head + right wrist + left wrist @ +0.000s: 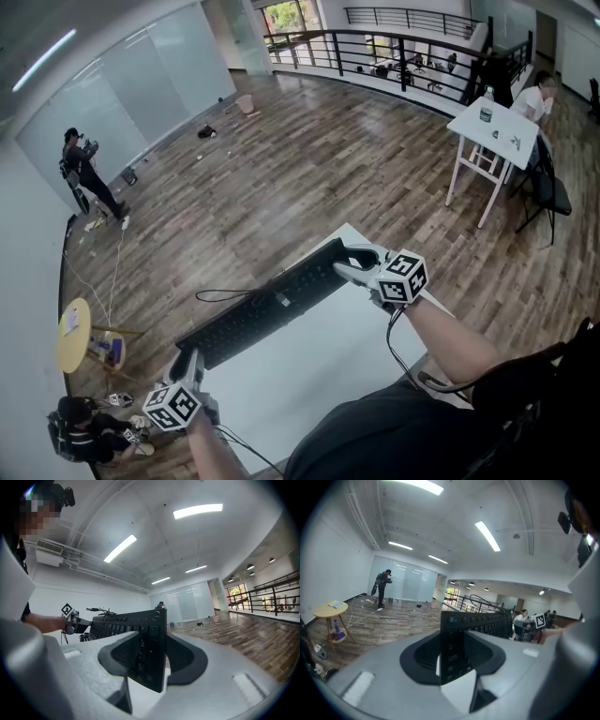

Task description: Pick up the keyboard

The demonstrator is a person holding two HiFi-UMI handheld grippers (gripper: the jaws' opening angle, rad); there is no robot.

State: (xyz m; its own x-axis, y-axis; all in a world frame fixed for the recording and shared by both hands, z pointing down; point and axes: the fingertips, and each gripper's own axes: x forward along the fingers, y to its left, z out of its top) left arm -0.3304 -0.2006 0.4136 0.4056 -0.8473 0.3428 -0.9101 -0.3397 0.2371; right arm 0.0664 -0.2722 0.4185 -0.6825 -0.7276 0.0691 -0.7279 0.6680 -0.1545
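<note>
Because the keyboard (267, 305) is long, one tool takes each short end: the left tool (190, 361) and right tool (349, 264) both clamp it between their pads, keeping it balanced, apparently lifted over the far edge of the white tabletop (319, 366).

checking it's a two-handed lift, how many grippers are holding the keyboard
2. The left gripper clamps the keyboard at its near left end; the right gripper clamps its far right end. Both ends show, so none is hidden.
</note>
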